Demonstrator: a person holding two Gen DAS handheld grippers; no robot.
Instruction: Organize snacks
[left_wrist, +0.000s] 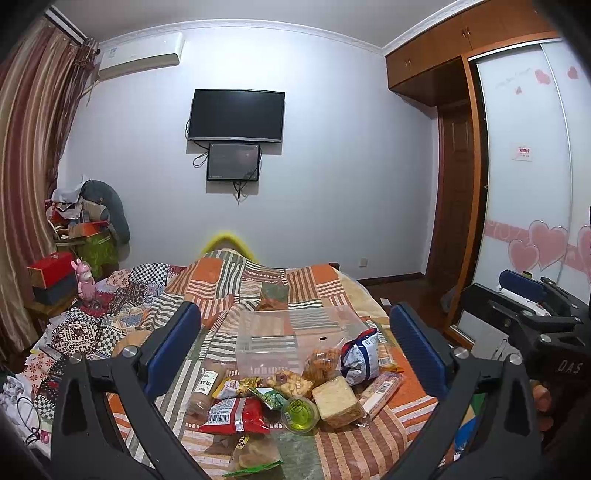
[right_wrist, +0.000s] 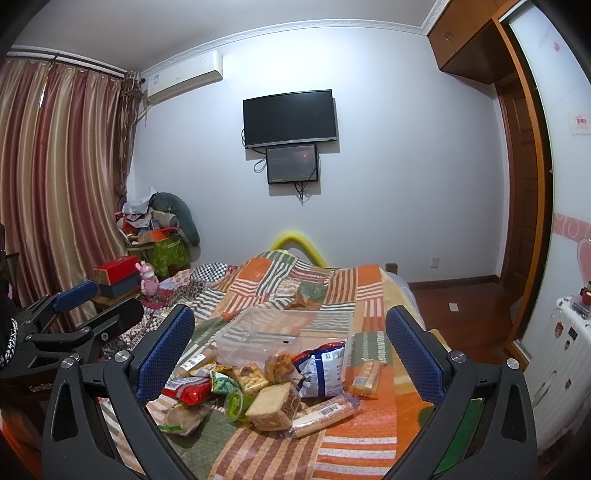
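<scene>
White "DAS" lettering marks the right gripper (left_wrist: 524, 291).

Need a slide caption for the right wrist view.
Open right gripper above snack pile beside empty clear plastic bin on patchwork bedspread.

The left gripper (left_wrist: 295, 347) has matte black triangular arms with cut-out slots, silver round screws at the joints, and blue textured pads (left_wrist: 417, 350) on its fingers. The right gripper (right_wrist: 290, 350) is built the same, with dimpled blue pads (right_wrist: 166, 354). White lettering marks each black body
</scene>
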